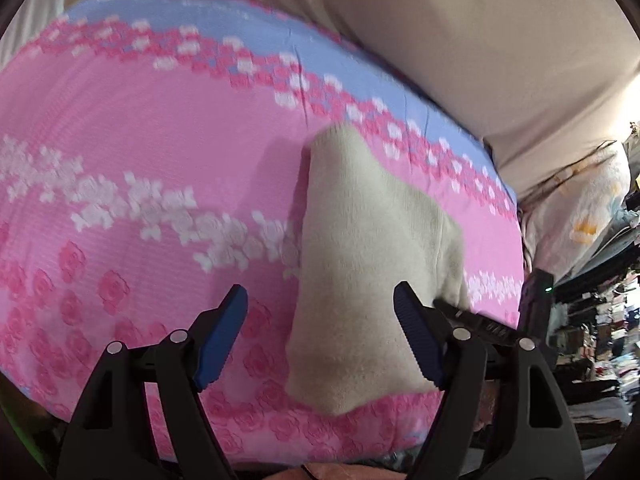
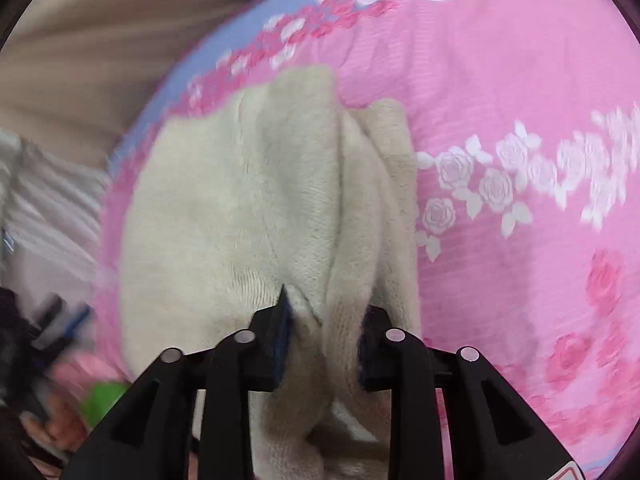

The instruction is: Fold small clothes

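Cream fleece cloth [image 2: 248, 208] lies on a pink bedcover [image 2: 520, 80] that has white and dark pink roses and a blue band along its far edge. In the right wrist view the cloth covers the middle and left part of the cover, and a thick fold of it rises up toward the camera. The right gripper [image 2: 326, 320] is closed on this fold: the bunched fleece fills the space between its two blue pads, and more cloth hangs below the black fingers. In the left wrist view the same cream cloth [image 1: 360, 260] is seen as a long shape that runs from the near edge of the bedcover [image 1: 140, 140] toward the far right. The left gripper [image 1: 320, 332] stands wide open above the near end of the cloth, with one blue pad [image 1: 222, 336] over the pink cover on the left and the other at the right border of the cloth; it holds nothing. Behind the bedcover, on the far side, a beige sheet [image 1: 460, 40] is visible. At the right edge of the left view there is a blurred heap of mixed things [image 1: 600, 340].
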{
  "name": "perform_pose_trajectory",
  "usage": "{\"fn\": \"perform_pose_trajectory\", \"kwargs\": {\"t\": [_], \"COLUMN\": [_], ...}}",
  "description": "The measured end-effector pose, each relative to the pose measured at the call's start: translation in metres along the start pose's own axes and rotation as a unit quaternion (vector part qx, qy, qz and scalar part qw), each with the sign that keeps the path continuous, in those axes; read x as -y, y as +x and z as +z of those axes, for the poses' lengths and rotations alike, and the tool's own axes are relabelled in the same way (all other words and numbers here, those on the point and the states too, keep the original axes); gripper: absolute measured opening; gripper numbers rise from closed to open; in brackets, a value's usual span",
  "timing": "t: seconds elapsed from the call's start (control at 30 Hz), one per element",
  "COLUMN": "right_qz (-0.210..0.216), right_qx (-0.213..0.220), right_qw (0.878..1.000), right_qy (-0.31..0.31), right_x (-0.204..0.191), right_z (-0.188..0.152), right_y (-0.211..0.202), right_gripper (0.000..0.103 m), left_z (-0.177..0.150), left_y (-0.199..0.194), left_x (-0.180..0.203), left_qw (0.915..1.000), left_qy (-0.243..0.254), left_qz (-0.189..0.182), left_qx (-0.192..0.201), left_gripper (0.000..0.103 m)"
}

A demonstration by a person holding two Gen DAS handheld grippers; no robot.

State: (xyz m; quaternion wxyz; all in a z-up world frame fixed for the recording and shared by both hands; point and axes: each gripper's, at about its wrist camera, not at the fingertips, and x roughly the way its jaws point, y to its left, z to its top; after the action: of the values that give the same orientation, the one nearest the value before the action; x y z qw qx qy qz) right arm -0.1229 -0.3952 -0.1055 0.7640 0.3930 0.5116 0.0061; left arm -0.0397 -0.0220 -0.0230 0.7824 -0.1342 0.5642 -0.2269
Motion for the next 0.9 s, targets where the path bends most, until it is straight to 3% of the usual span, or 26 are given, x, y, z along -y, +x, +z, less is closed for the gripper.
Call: {"fn": "perform_pose_trajectory", "kwargs": {"t": [0.1,0.2,0.27,0.4,0.6,0.63,0.7,0.83,0.9], "right_qz": [0.018,0.001,0.004,0.019,-0.002,-0.007,-0.010,-0.003,-0.025], "right_qx": [0.020,0.001,0.005,-0.009,-0.045,-0.045,-0.042,-0.003,-0.022], "right_qw": [1.000,1.000,1.000,0.999,0.998,0.997,0.996,0.996,0.996], "right_qy": [-0.010,-0.030,-0.029,-0.023,-0.051,-0.059,-0.083,-0.084,-0.084], "right_x": [-0.012,-0.017,-0.016,-0.016,-0.036,-0.039,-0.045,-0.040,-0.021], "right_z": [-0.005,-0.008,-0.013,-0.023,-0.025,-0.025,-0.025,-0.024,-0.023], "right_y": [-0.019,-0.022,-0.026,-0.024,0.003,0.006,0.003,-0.028,-0.016], "right_gripper": [0.048,0.049,0.050,0.063,0.069,0.067,0.022,0.021,0.028], "left_z": [-0.007,-0.017,-0.023,-0.027,-0.032,-0.033,-0.034,-0.036,-0.037], "left_y": [0.012,0.026,0.027,0.028,0.034,0.035,0.036,0.033,0.034], "left_x": [-0.005,-0.005,-0.001,0.006,0.019,0.019,0.019,0.019,0.017], "left_qw": [0.9992,0.9967,0.9968,0.9976,0.9970,0.9968,0.9963,0.9954,0.9948], "left_qy": [-0.017,-0.032,-0.026,-0.019,0.006,0.004,0.000,0.001,0.001], "left_qz": [-0.016,-0.020,-0.012,0.012,0.060,0.064,0.073,0.089,0.096], "left_qx": [-0.032,-0.072,-0.075,-0.066,-0.049,-0.048,-0.046,-0.036,-0.035], "left_gripper": [0.076,0.077,0.077,0.077,0.077,0.077,0.077,0.078,0.079]}}
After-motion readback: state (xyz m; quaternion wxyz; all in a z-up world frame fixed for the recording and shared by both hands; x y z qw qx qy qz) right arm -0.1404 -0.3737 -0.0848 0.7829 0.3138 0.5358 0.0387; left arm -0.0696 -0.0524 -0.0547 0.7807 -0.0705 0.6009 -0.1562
